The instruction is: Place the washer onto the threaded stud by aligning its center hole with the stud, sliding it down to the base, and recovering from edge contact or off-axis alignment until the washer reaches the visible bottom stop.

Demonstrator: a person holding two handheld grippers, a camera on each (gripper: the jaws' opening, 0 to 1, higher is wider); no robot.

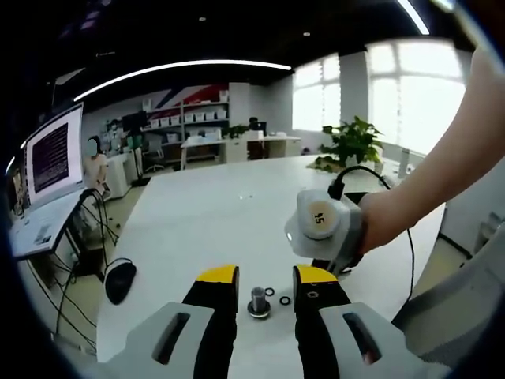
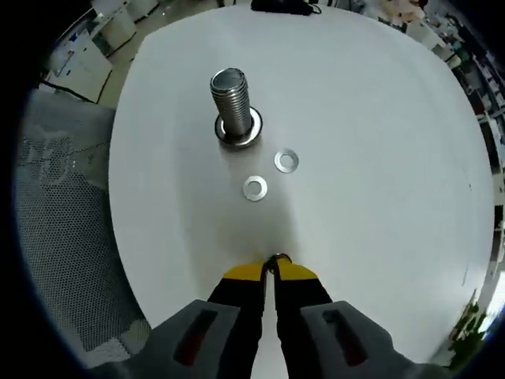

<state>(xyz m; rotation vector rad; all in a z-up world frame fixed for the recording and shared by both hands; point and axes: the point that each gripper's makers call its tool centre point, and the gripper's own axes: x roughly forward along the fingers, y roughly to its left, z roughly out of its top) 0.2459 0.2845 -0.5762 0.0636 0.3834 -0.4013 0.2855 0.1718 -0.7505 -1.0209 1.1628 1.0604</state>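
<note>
The right gripper (image 2: 274, 267) is pinching its yellow-tipped jaws nearly together, and a thin dark ring is sitting edge-on between the tips; I judge this to be a washer (image 2: 278, 257) being held, though it is too small to be sure. Ahead of the tips, two loose washers are lying flat on the white table (image 2: 379, 158): the nearer washer (image 2: 255, 188) just beyond the claw, the farther washer (image 2: 286, 160) slightly to the right of it. Beyond both, the threaded stud (image 2: 230, 99) is standing upright on its round base flange (image 2: 239, 130), apart from the loose washers.

In the left gripper view, the left gripper (image 1: 266, 294) is holding its jaws wide, empty, with the stud (image 1: 258, 300) sitting between the tips and small washers (image 1: 285, 300) lying beside it. To the right, a hand (image 1: 387, 221) is gripping the other gripper (image 1: 325, 225) above the table. Farther out, a mouse (image 1: 120, 280) and a monitor (image 1: 54, 154) are resting at the left.

To do this step well, the right claw is needing to carry the ring over the stud's top, turn it flat so the hole is facing down the axis, and lower without tilting. If an edge is catching the threads, I would back off slightly, re-centre and level it. The risk is the ring cocking on the threads.
</note>
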